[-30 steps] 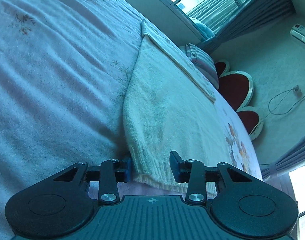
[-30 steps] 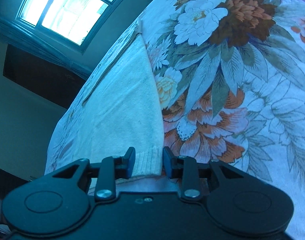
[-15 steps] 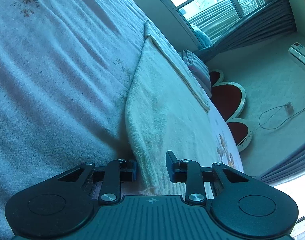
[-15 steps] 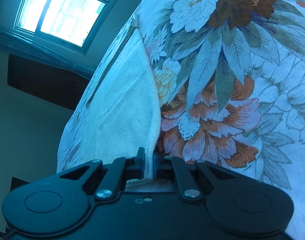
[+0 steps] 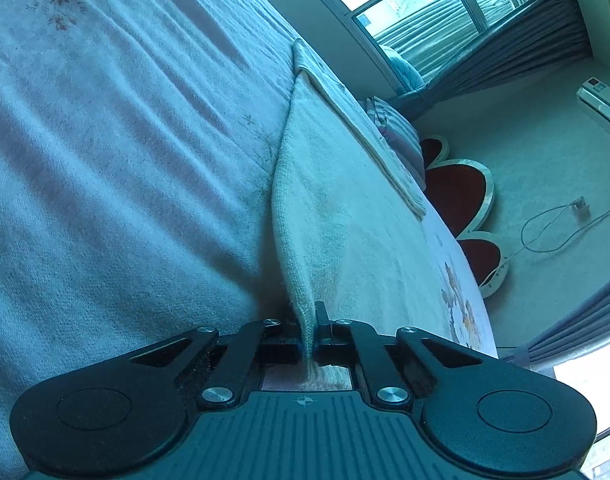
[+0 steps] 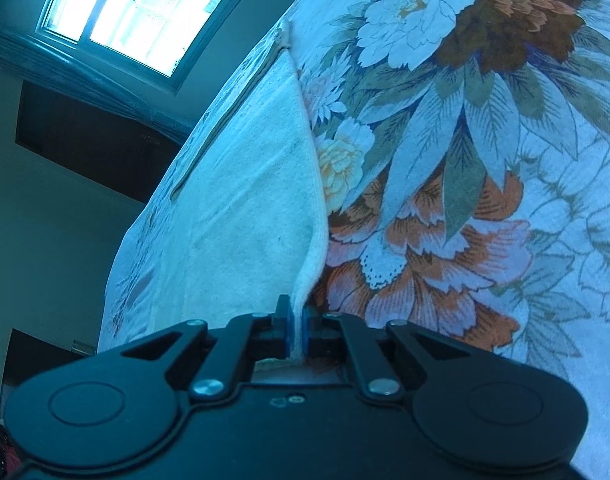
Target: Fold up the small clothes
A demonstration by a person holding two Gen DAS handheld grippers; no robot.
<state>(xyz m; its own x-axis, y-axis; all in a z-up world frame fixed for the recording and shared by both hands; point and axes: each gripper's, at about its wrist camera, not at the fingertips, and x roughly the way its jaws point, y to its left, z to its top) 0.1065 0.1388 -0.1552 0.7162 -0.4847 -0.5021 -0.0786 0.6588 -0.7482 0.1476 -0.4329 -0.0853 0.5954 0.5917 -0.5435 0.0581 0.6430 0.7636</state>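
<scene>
A cream knitted garment (image 5: 345, 216) lies spread on a bed, its length running away from both cameras toward the window side of the room. Its near hem is pulled up off the bedding at both corners, so the cloth rises in a taut ridge into each claw. In the left wrist view the left claw (image 5: 313, 340) is closed on the garment's ribbed hem corner, the fabric squeezed into a thin fold between the pads. In the right wrist view the same garment (image 6: 241, 216) shows pale against the bedding, and the right claw (image 6: 296, 336) is likewise clamped tight on its near corner, the edge of the knit standing up between the blue pads.

Under the garment, on the left claw's side, is a light textured blanket (image 5: 117, 152) with faint sprig prints and long soft creases. On the right claw's side the bed is covered by a floral sheet (image 6: 465, 168) with large white, orange and brown blooms. Beyond the bed in the left view stand a striped pillow (image 5: 397, 132), a red petal-shaped headboard (image 5: 461, 196), a window (image 5: 425, 8) with grey curtains, and a cable on the wall (image 5: 553, 228)
</scene>
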